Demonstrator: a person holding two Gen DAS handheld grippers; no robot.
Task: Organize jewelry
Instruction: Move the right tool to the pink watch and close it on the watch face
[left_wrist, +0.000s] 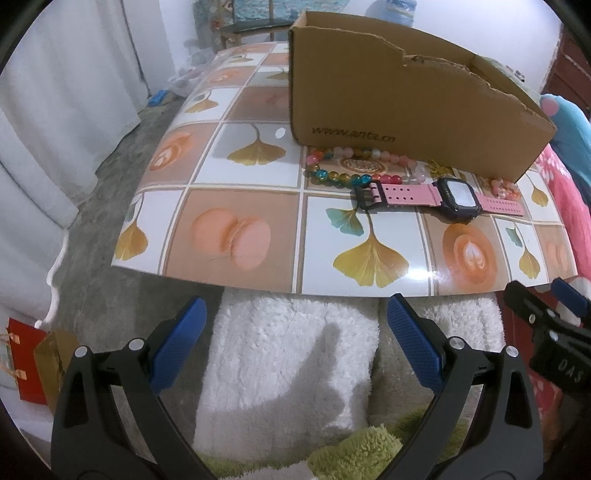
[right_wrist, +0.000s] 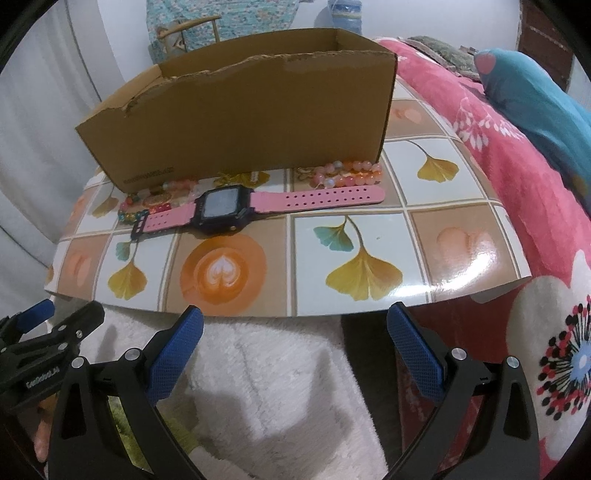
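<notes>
A pink-strapped watch (left_wrist: 436, 197) (right_wrist: 236, 206) with a dark square face lies flat on the patterned table, in front of an open cardboard box (left_wrist: 406, 107) (right_wrist: 240, 114). Between watch and box lie a multicoloured bead bracelet (left_wrist: 343, 177) (right_wrist: 129, 214), a pale pink bead bracelet (left_wrist: 373, 153), and an orange-pink bead bracelet (right_wrist: 351, 173) (left_wrist: 504, 188). My left gripper (left_wrist: 295, 347) and right gripper (right_wrist: 295, 350) both hang open and empty below the table's near edge, short of the jewelry. The right gripper (left_wrist: 546, 321) shows at the edge of the left wrist view.
The table (left_wrist: 240, 184) (right_wrist: 424, 236) has a glossy tile-and-leaf cover. A white fluffy mat (left_wrist: 288, 362) and green rug (left_wrist: 354, 450) lie below. A pink floral blanket (right_wrist: 517, 155) with a teal cushion (right_wrist: 535, 99) lies right. White curtains (left_wrist: 55, 129) hang left.
</notes>
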